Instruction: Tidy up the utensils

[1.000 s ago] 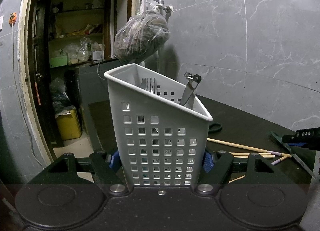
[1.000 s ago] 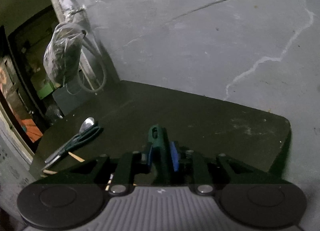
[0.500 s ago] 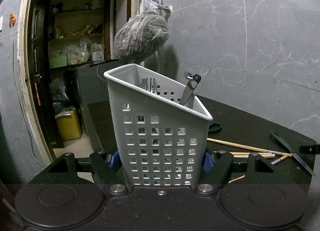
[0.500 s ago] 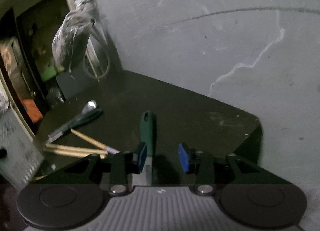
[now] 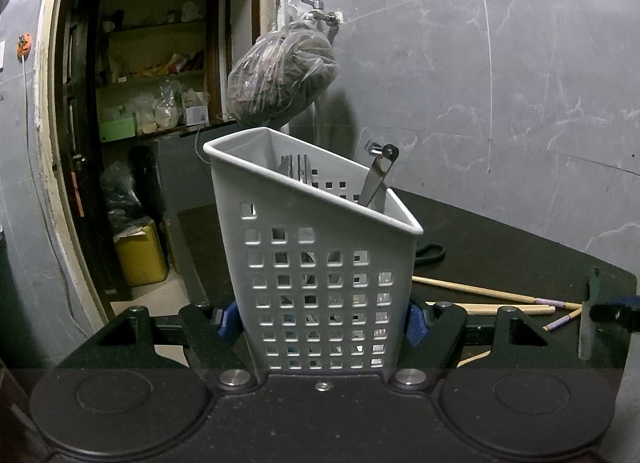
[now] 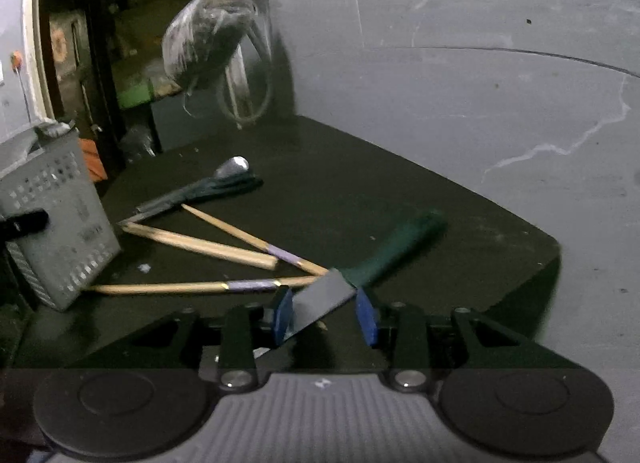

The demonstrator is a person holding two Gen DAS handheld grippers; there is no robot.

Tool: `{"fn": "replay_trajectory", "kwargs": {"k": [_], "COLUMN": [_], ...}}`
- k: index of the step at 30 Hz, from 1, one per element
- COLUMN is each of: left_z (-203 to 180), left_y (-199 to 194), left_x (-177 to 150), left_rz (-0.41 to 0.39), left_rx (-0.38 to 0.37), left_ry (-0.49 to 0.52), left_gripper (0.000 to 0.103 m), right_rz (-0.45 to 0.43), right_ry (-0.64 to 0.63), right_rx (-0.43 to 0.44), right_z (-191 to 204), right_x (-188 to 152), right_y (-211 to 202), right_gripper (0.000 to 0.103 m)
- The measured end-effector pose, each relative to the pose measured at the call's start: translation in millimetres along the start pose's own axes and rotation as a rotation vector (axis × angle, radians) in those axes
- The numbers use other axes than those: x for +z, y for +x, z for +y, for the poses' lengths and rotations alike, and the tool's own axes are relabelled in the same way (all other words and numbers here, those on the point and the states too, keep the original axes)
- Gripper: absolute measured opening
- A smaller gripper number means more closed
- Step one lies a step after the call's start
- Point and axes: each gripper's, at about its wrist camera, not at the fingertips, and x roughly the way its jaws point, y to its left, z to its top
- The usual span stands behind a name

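Lying slantwise between the right gripper's [image 6: 326, 313] spreading blue pads, the green-handled knife [image 6: 360, 267] has its blade near the left pad and its handle reaching beyond them over the chopsticks [image 6: 208, 286]. Left gripper [image 5: 320, 317] fingers pinch the white utensil basket's [image 5: 316, 275] base.

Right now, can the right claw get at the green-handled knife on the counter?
Probably yes. The right claw is opening, with the green-handled knife blade lying between its pads and no visible pinch. Nothing covers the knife; it lies across the chopsticks, which a regrasp might nudge.
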Motion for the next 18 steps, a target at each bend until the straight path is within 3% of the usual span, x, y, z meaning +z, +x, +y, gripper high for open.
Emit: {"fn": "replay_trajectory", "kwargs": {"k": [6, 9, 12, 18], "left_z": [0.0, -0.2, -0.6, -0.9], "left_y": [-0.4, -0.2, -0.1, -0.3], "left_x": [-0.1, 0.1, 0.2, 0.2], "left_rz": [-0.001, 0.000, -0.002, -0.003], "left_rx": [-0.002, -0.002, 0.000, 0.001], "left_ry": [0.001, 0.000, 0.006, 0.007], "left_gripper": [0.076, 0.076, 0.076, 0.076], "right_rz": [-0.059, -0.074, -0.082, -0.071], "right_ry": [0.098, 0.137, 0.134, 0.040], "right_rx": [-0.123, -0.160, -0.175, -0.283], "right_z": [-25.7, -38.8, -41.9, -32.9], "right_x": [9.7, 17.2, 22.4, 11.6], "right_y": [1.6, 12.2, 25.2, 39.3], "right_gripper": [0.050, 0.063, 0.064, 0.064]}}
